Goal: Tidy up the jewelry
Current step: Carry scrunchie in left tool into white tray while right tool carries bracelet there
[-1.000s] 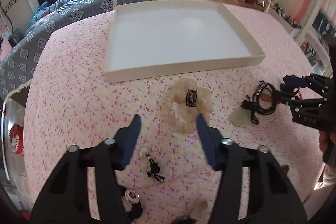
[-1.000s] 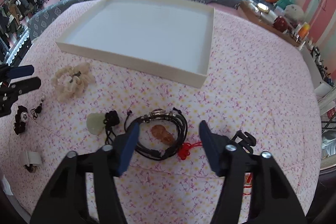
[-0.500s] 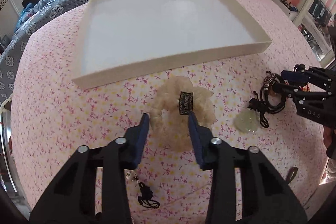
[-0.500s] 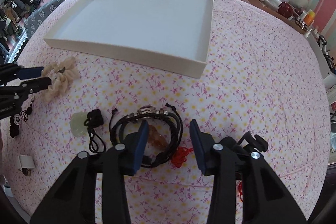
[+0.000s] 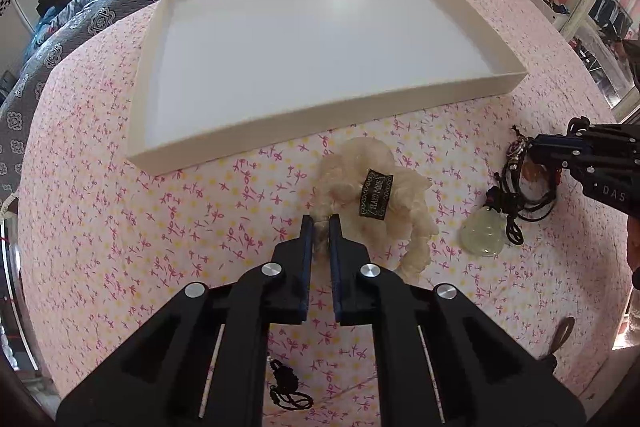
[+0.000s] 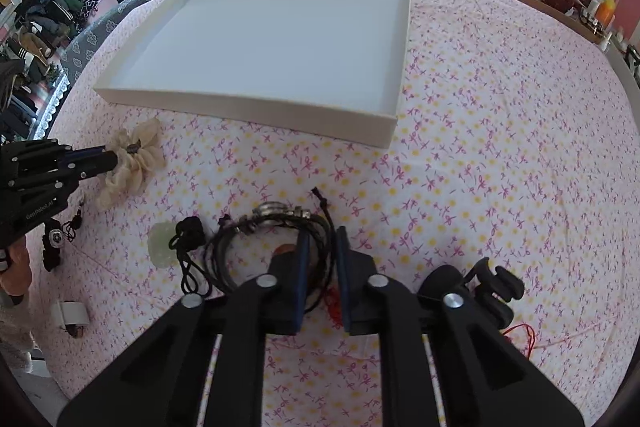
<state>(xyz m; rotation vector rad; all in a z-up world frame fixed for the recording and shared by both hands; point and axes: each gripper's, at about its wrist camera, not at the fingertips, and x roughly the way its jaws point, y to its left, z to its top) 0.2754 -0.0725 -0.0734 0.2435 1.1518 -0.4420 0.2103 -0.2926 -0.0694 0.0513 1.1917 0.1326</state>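
Pinching a fold of the frilly cream fabric scrunchie, the left tool has just closed on it, while the right tool has just closed on the strands of the bundled black cord bracelets. Both pieces lie on the pink floral bedsheet, short of the shallow white cardboard tray straight ahead of each tool. Tangled cords look likely to drag the pale green jade pendant, beside the left finger, or slip free if lifted quickly.
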